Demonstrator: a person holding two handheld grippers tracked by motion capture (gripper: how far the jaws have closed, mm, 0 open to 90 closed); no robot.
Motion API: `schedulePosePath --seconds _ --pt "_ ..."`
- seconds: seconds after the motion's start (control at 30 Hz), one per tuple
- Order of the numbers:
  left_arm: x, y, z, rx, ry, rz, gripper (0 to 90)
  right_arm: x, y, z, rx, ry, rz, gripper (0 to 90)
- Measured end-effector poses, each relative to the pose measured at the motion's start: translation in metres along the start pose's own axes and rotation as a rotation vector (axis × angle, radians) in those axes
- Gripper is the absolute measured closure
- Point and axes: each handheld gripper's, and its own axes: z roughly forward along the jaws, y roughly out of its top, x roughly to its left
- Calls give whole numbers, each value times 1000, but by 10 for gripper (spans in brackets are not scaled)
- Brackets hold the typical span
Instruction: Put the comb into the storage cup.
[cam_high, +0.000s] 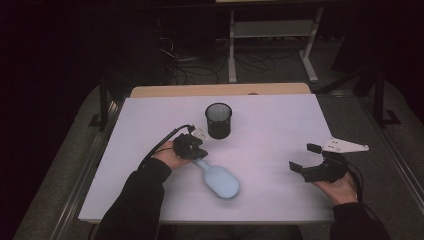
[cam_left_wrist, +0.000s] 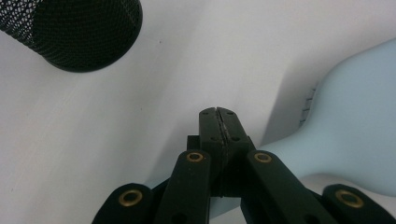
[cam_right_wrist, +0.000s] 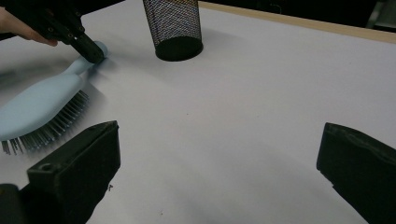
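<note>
left gripper (cam_high: 191, 150) clamped shut on the handle of the light-blue brush (cam_high: 220, 181), which lies bristles-down at mid-table, just in front of the mesh cup (cam_high: 218, 120). right gripper (cam_high: 306, 158) rests jaws wide apart, holding nothing, near the table's (cam_high: 280, 115) right edge. likely step: lift the brush handle-first, keeping the head level until it clears the cup's rim. open room lies between brush and right gripper.
</note>
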Motion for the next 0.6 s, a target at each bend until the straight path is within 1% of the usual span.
schedulePosePath --seconds 0.07,0.2,0.6 --pt "0 -1 -1 2 1 2 900 1 0 -1 -6 -2 -8 0" --pt "-2 -4 -3 7 1 1 900 0 0 0 -2 -1 -3 0" --pt "-4 -11 -7 23 -1 -4 900 1 0 0 -3 -2 -11 0"
